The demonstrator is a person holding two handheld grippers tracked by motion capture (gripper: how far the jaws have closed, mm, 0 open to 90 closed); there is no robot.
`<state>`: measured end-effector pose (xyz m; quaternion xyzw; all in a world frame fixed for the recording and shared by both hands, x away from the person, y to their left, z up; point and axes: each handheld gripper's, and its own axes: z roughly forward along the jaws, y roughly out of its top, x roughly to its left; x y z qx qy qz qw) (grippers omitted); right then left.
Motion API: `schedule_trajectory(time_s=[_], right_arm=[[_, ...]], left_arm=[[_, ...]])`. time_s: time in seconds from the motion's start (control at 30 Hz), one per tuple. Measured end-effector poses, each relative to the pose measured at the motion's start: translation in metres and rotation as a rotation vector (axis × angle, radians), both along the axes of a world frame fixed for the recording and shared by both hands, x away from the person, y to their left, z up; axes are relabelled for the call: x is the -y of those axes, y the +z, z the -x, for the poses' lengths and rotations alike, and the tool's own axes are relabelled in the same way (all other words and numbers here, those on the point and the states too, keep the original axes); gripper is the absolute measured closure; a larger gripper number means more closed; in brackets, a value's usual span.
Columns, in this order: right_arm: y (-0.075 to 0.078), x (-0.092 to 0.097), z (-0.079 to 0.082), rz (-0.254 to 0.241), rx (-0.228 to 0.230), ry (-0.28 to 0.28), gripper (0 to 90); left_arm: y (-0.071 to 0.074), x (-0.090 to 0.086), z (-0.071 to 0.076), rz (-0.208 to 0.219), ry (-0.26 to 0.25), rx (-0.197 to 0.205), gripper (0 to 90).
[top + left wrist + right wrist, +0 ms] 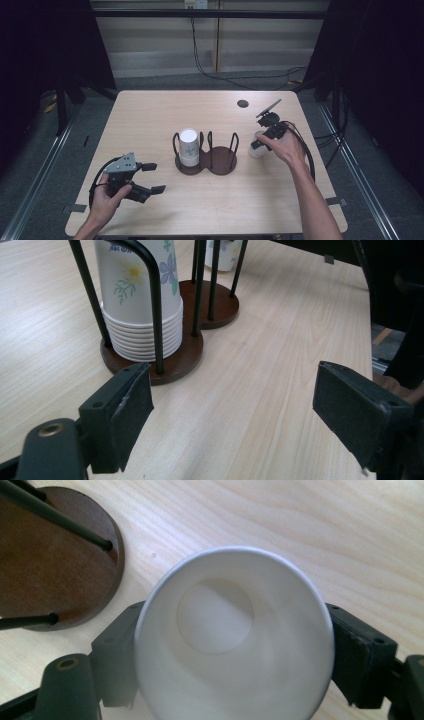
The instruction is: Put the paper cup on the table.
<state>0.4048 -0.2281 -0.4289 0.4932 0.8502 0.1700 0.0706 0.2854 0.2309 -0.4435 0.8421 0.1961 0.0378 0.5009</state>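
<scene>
A brown two-disc cup holder (220, 162) with black wire posts stands mid-table. Its left bay holds a stack of white flowered paper cups (188, 147), seen close in the left gripper view (142, 305) on the base (185, 352). A single white paper cup (256, 151) stands upright on the table right of the holder. My right gripper (258, 146) points down over it, jaws on either side of the round, unsqueezed cup (215, 615), open (232, 650). My left gripper (156, 177) rests low at the front left, open and holding nothing (240, 405).
The holder's right disc (55, 565) has nothing in it and lies just beside the single cup. A small black hole (243, 103) marks the light wooden table (150, 115) at the back right. Cables run across the floor behind, and dark curtains flank both sides.
</scene>
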Motion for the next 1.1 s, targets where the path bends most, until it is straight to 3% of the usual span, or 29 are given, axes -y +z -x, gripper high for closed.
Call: schedule_trajectory(time_s=[0.37,0.83,0.97,1.1], right_arm=[[0.001,0.000,-0.001,-0.021,0.018,-0.002,16.2],[0.008,0.002,0.002,-0.073,0.095,-0.003,14.6],[0.010,0.003,0.003,-0.096,0.122,-0.009,14.4],[0.013,0.006,0.005,-0.155,0.152,-0.030,14.1]], left_arm=[[-0.001,-0.002,0.000,0.000,0.000,-0.007,16.0],[-0.002,-0.002,0.000,-0.006,-0.003,-0.006,16.0],[-0.002,-0.002,-0.001,-0.006,0.000,-0.008,16.0],[-0.002,-0.002,-0.001,-0.005,-0.002,-0.010,16.0]])
